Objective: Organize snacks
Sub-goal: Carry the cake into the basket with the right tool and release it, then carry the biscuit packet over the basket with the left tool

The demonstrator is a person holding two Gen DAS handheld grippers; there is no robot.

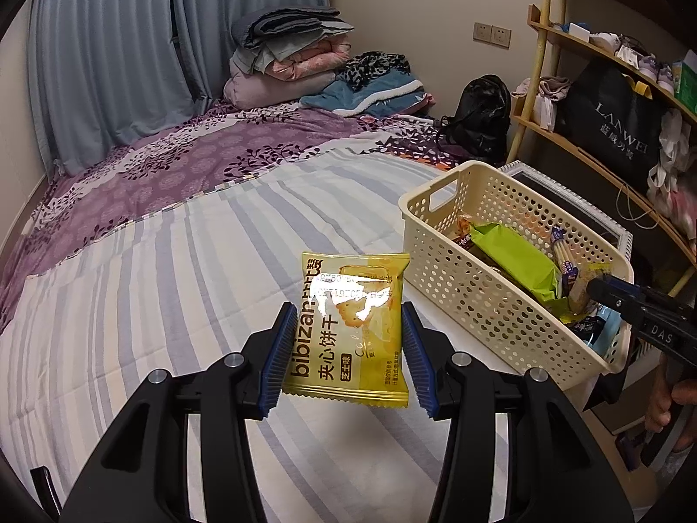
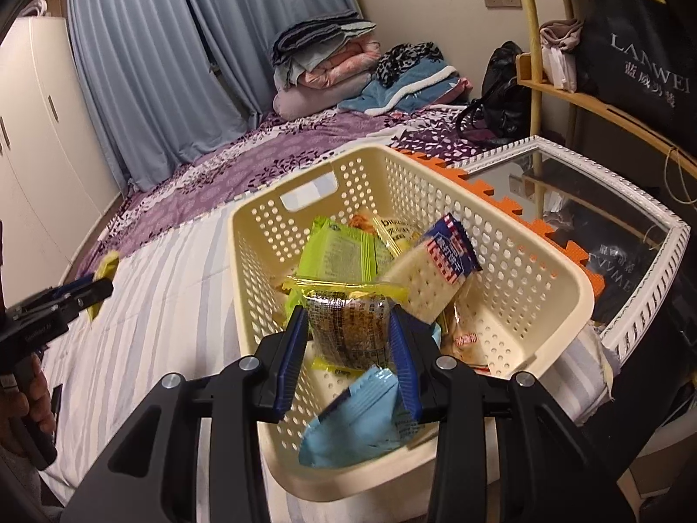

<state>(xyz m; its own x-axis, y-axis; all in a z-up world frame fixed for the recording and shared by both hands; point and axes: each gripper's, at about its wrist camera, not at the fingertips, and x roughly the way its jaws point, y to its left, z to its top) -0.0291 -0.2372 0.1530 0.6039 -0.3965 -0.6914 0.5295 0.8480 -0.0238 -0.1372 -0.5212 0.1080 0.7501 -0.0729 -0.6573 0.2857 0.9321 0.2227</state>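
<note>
Between the ribbed blue pads of my left hand-held gripper point(image 1: 346, 351) sits a yellow biscuit packet point(image 1: 350, 327), pinched by its two side edges and held upright above the striped bedsheet point(image 1: 174, 270), just beside the cream basket point(image 1: 475, 305). Its glossy foil throws back a bright glare across the print.

My right hand-held gripper point(image 2: 348, 344) is inside the basket's rim point(image 2: 570, 283), its pads closed on a clear, yellow-edged packet of dark seeded snack point(image 2: 348, 327), lifted over the other contents. Around that packet the basket is crowded: a lime-green wrapper point(image 2: 340, 253) behind it, a white packet with a red-and-blue striped end point(image 2: 435, 279) leaning tilted toward the basket's far right wall, a pale blue sachet point(image 2: 361, 414) at the near end under my pads, and another yellow packet point(image 2: 394, 231) further back.

The basket is rigid plastic, rectangular with rounded corners, its walls perforated with round holes and a slot handle at the far end. It stands on the bed at the sheet's edge. Beyond its right wall lie an orange foam mat with toothed edges point(image 2: 483, 183) and a mirror in a ridged white frame point(image 2: 610, 235). Past the basket's far end the purple floral bedcover point(image 2: 279, 161) carries folded quilts point(image 2: 322, 65).
</note>
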